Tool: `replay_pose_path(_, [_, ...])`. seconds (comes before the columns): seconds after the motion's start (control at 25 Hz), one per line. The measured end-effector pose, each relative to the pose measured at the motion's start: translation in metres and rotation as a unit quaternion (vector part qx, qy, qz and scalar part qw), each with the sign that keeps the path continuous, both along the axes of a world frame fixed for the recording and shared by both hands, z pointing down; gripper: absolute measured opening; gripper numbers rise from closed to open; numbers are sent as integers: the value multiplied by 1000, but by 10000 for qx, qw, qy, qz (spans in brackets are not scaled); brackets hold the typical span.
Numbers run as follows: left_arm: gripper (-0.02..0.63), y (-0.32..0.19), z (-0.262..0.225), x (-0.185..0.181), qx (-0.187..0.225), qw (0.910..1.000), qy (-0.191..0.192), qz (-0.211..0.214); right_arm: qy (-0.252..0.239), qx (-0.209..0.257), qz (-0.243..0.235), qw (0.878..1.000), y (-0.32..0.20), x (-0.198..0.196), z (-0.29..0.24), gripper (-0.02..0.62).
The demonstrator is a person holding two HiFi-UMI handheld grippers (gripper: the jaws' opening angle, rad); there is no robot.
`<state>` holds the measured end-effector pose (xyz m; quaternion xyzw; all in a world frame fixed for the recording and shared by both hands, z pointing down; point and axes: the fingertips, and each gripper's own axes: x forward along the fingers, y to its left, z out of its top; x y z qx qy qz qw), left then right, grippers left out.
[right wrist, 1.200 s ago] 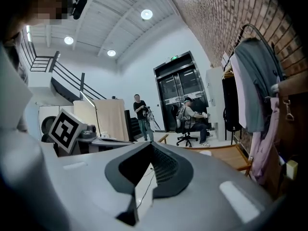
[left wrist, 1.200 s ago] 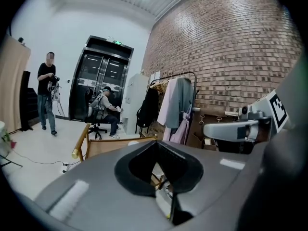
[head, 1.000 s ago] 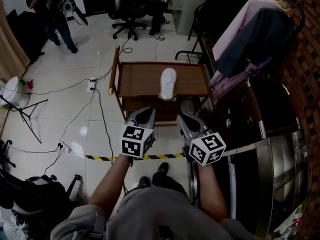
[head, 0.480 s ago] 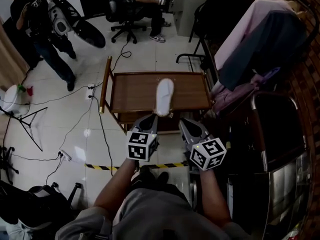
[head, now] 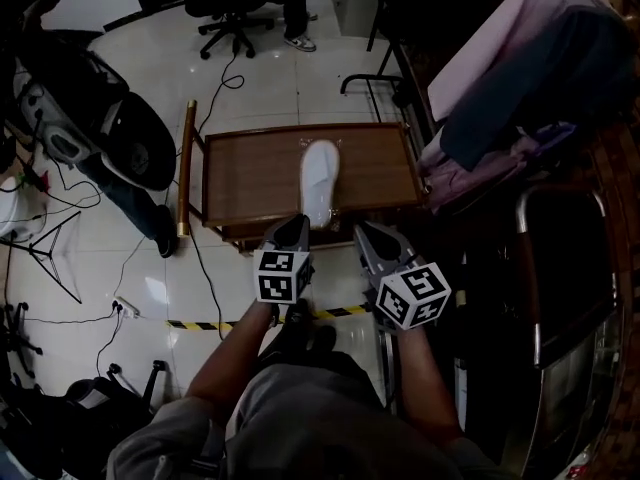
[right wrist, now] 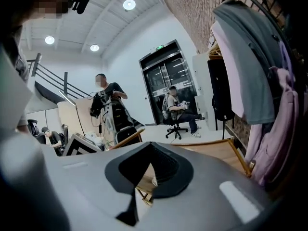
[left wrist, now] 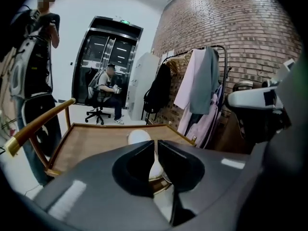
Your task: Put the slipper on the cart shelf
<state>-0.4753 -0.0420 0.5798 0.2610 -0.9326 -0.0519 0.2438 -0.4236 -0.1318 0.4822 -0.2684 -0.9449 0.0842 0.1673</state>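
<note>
A white slipper (head: pixel 320 178) lies on the top shelf of the wooden cart (head: pixel 250 173), its heel at the near edge. My left gripper (head: pixel 293 226) hovers just short of that heel, shut but for a thin slit, with nothing between its jaws. My right gripper (head: pixel 362 233) hangs beside it, shut and empty. In the left gripper view the slipper (left wrist: pixel 137 137) shows just past the left gripper (left wrist: pixel 156 143), lying on the cart (left wrist: pixel 91 143). In the right gripper view the right gripper (right wrist: pixel 150 148) points over the cart (right wrist: pixel 216 150).
A person carrying dark equipment (head: pixel 110 138) stands close to the cart's left handle (head: pixel 185 168). A clothes rack with hanging garments (head: pixel 510 78) crowds the right side. Yellow-black tape (head: pixel 205 323) and cables (head: pixel 60 193) cross the floor. An office chair (head: pixel 235 18) stands beyond.
The person with the equipment has walked from the far left up to the cart's left side. The cart sits a little closer to both grippers. The slipper has stayed on the shelf.
</note>
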Motion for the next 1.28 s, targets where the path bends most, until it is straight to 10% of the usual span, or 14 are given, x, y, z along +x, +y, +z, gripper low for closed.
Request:
replay_pose_path(0.6, [335, -7, 113, -36, 90, 9868, 1499, -605, 550, 57, 11, 9985, -17, -7, 44, -2])
replay_pose_path(1.16, [351, -30, 159, -31, 628, 9652, 2379, -885, 775, 172, 78, 9968, -39, -6, 61, -2])
replay_pose_path(1.28, [247, -33, 152, -30, 470, 9691, 2260, -863, 807, 179, 85, 9965, -40, -6, 62, -2])
